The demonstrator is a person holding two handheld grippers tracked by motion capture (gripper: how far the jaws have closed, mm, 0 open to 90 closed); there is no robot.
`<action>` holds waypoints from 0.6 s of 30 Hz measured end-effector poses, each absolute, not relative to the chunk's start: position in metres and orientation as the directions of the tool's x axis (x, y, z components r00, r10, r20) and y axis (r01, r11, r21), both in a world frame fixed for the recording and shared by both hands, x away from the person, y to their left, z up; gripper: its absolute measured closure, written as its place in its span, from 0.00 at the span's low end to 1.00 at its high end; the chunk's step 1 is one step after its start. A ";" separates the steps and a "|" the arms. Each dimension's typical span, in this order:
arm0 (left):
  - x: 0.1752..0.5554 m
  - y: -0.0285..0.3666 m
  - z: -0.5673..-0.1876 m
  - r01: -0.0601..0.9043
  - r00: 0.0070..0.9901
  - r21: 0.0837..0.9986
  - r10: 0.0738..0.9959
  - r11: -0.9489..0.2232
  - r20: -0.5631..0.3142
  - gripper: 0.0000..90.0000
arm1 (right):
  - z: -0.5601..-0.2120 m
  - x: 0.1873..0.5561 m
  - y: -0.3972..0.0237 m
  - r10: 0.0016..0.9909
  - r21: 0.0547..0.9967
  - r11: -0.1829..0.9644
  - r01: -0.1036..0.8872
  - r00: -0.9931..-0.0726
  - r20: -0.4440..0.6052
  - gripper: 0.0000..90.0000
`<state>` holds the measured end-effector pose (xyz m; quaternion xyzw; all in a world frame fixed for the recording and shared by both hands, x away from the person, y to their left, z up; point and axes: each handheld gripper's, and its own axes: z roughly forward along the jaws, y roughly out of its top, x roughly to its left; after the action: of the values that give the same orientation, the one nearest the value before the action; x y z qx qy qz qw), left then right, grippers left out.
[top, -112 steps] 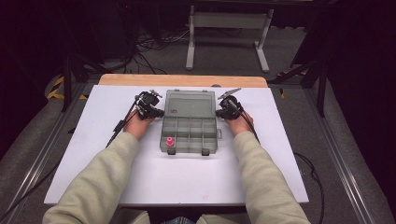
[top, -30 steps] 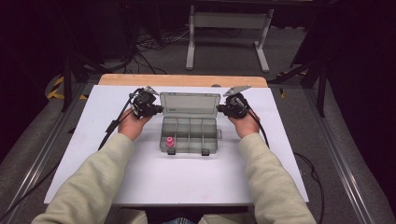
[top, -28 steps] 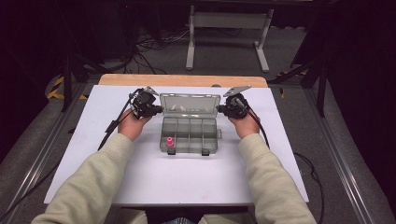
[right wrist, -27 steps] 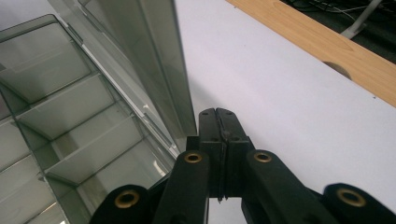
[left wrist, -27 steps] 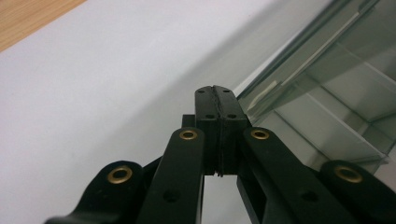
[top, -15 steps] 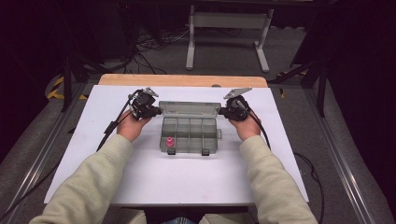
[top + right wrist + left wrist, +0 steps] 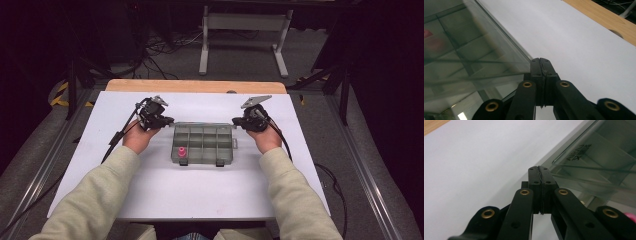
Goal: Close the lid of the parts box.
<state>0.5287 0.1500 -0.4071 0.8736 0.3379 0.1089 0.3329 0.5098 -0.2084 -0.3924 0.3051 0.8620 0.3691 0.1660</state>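
A clear, grey-tinted plastic organizer box [image 7: 204,143] lies flat near the middle of the white table [image 7: 200,195]. Its inside is divided by thin walls into many small rectangular compartments, in rows. The transparent lid [image 7: 474,50] is lifted and stands at a slant over the compartments; in the left gripper view some dark printed letters show on it. Two dark latches sit on the front edge, toward the person. A small pink piece [image 7: 181,151] stands in the front-left compartment. The other compartments look empty.
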 end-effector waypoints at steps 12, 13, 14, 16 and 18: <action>0.515 0.152 -0.398 0.497 0.771 0.668 0.635 -0.555 -0.047 0.99 | -0.382 0.495 -0.205 0.617 0.740 0.548 0.389 -0.786 -0.043 1.00; 0.513 0.152 -0.397 0.496 0.774 0.668 0.631 -0.556 -0.049 0.99 | -0.382 0.493 -0.205 0.613 0.741 0.549 0.387 -0.789 -0.043 1.00; 0.512 0.152 -0.396 0.491 0.779 0.668 0.625 -0.559 -0.049 0.99 | -0.381 0.491 -0.204 0.608 0.740 0.552 0.384 -0.792 -0.043 1.00; 0.509 0.152 -0.394 0.486 0.785 0.669 0.617 -0.562 -0.053 0.99 | -0.380 0.487 -0.203 0.597 0.737 0.559 0.380 -0.801 -0.040 1.00; 0.505 0.152 -0.392 0.479 0.795 0.669 0.604 -0.569 -0.056 0.99 | -0.379 0.483 -0.203 0.591 0.732 0.566 0.380 -0.806 -0.038 1.00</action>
<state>0.5050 0.1516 -0.3922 0.8811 0.3072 0.0896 0.3484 0.4831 -0.2026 -0.3786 0.2778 0.8735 0.3741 0.1409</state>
